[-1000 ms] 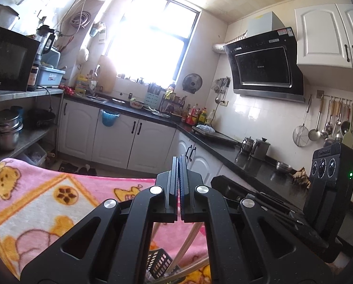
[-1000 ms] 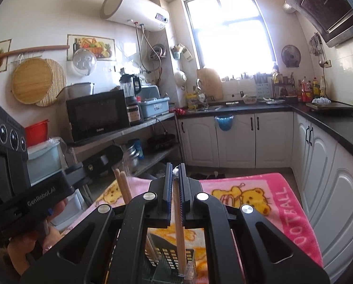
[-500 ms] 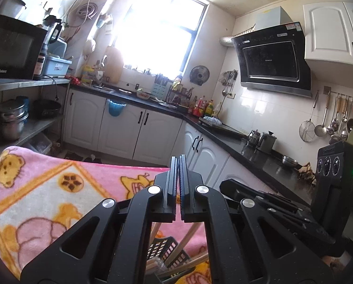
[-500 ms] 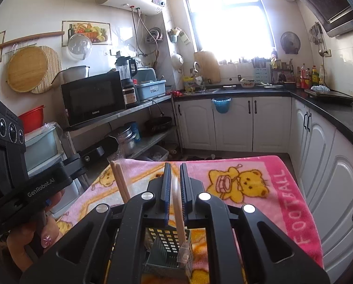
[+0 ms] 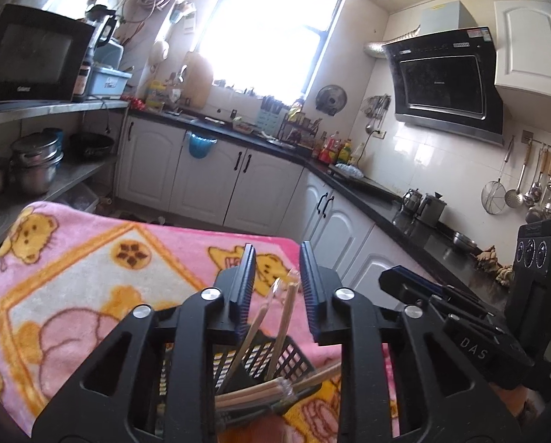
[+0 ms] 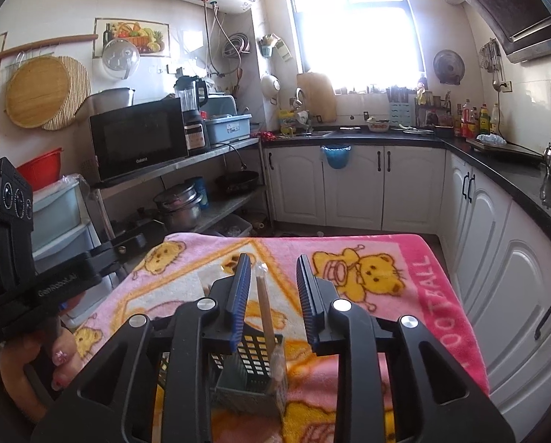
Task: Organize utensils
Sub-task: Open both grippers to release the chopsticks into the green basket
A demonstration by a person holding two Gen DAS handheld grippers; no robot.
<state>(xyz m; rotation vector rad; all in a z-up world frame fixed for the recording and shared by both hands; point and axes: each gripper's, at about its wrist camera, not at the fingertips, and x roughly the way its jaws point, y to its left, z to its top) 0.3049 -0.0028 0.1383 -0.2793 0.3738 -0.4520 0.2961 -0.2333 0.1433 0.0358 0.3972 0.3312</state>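
A dark slotted utensil holder [image 5: 271,358] stands on the pink teddy-bear blanket [image 5: 90,288]. Wrapped wooden chopsticks [image 5: 282,317] stand in it and more lie across its rim [image 5: 275,391]. My left gripper [image 5: 277,288] is open above the holder, the chopsticks between its fingers untouched. In the right wrist view the holder [image 6: 253,365] has one wrapped chopstick [image 6: 264,306] upright in it. My right gripper [image 6: 271,291] is open around that chopstick without gripping it. The other gripper shows at the left [image 6: 35,280].
The blanket [image 6: 404,295] covers a table whose far edge faces white cabinets [image 6: 386,184]. A black counter [image 5: 423,217] runs along the right. A shelf with a microwave [image 6: 138,140] and pots [image 6: 179,203] stands at the left.
Both grippers have opened. The right one has let go of the chopstick, which now stands in the holder. Both cameras have tipped down toward the blanket and holder.
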